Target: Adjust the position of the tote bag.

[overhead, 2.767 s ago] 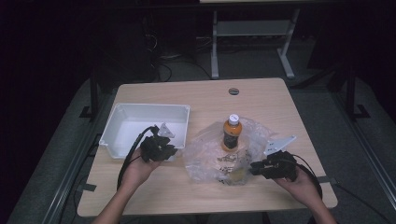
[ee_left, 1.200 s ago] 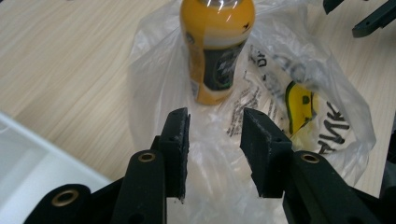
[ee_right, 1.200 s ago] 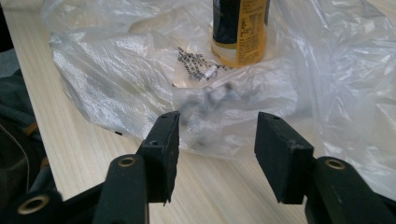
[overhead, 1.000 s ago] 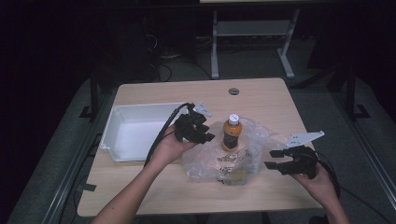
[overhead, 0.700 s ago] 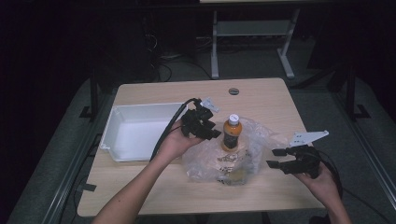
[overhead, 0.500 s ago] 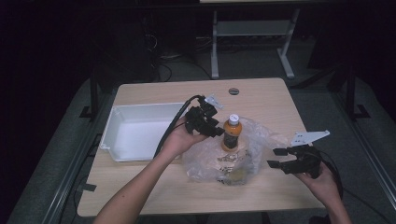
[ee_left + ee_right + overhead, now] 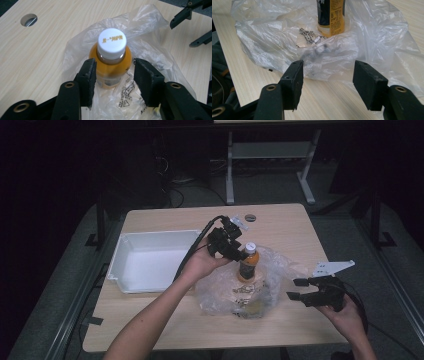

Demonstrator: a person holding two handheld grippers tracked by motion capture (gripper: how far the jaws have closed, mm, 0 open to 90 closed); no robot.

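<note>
Overhead, one pale wooden table [image 7: 280, 225] stands in a dark room on grey floor, with a round hole [image 7: 250, 217] near its far edge. It carries one white tray [image 7: 120, 265], one clear plastic bag [image 7: 280, 270] and one orange bottle [image 7: 247, 262] standing upright on that bag. Left hand-held gripper [image 7: 113, 72]: jaws have just been opening, flanking the bottle's shoulder without pressing. Right hand-held gripper [image 7: 327, 72]: released, beside the bag's edge.

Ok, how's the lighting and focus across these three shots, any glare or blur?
High view: dim, floor nearly black, pale wooden table lit, no blur. Left gripper view: bright, white-capped orange drink bottle sharp, near jaws slightly soft. Right gripper view: soft glare on the crinkled clear plastic bag, jaws a little soft.
</note>
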